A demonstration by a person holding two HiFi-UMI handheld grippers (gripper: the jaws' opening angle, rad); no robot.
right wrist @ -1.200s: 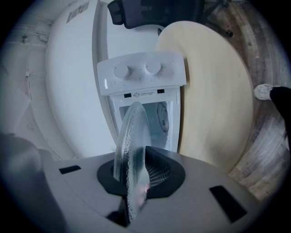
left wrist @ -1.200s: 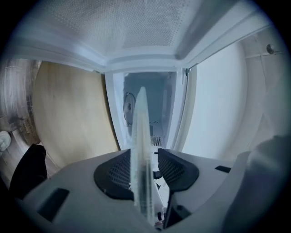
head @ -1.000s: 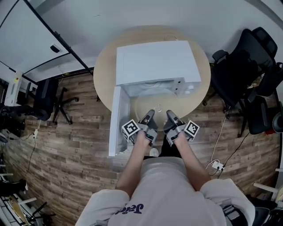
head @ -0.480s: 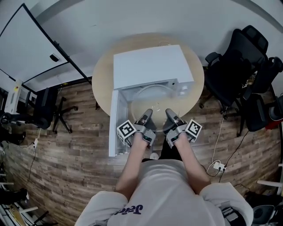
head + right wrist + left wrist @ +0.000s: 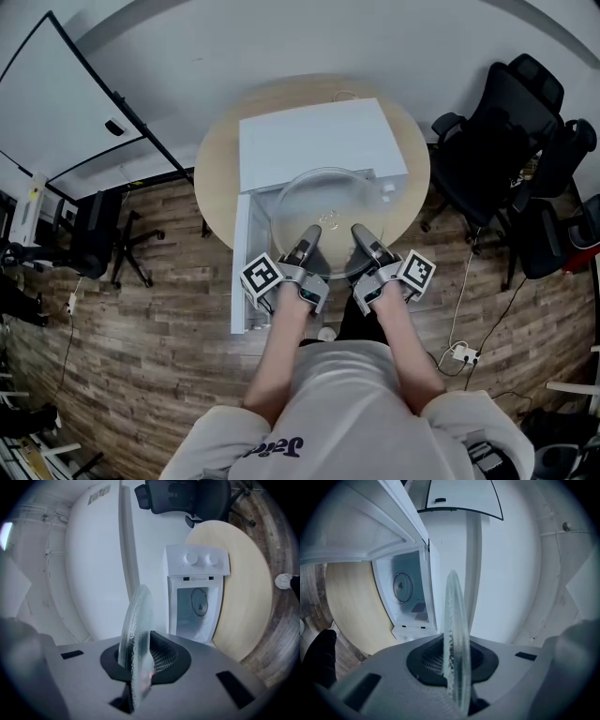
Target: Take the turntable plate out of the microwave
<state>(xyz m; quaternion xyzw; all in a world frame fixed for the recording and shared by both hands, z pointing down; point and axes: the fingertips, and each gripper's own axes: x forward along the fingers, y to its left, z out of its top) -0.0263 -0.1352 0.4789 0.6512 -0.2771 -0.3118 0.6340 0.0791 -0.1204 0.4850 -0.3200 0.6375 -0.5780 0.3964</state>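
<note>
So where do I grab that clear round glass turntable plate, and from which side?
By its near rim, level, from the person's side: the clear round glass plate is a thin disc held flat, so jaws straddle its edge. The left tool, jaws just closing, and right tool pinch it there.

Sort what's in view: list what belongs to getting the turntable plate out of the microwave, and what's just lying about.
Job in hand:
turntable plate, held at its near rim by the left gripper and the right gripper
microwave with its open door

Lying about:
black office chairs
power strip on the floor
round table under the microwave
</note>
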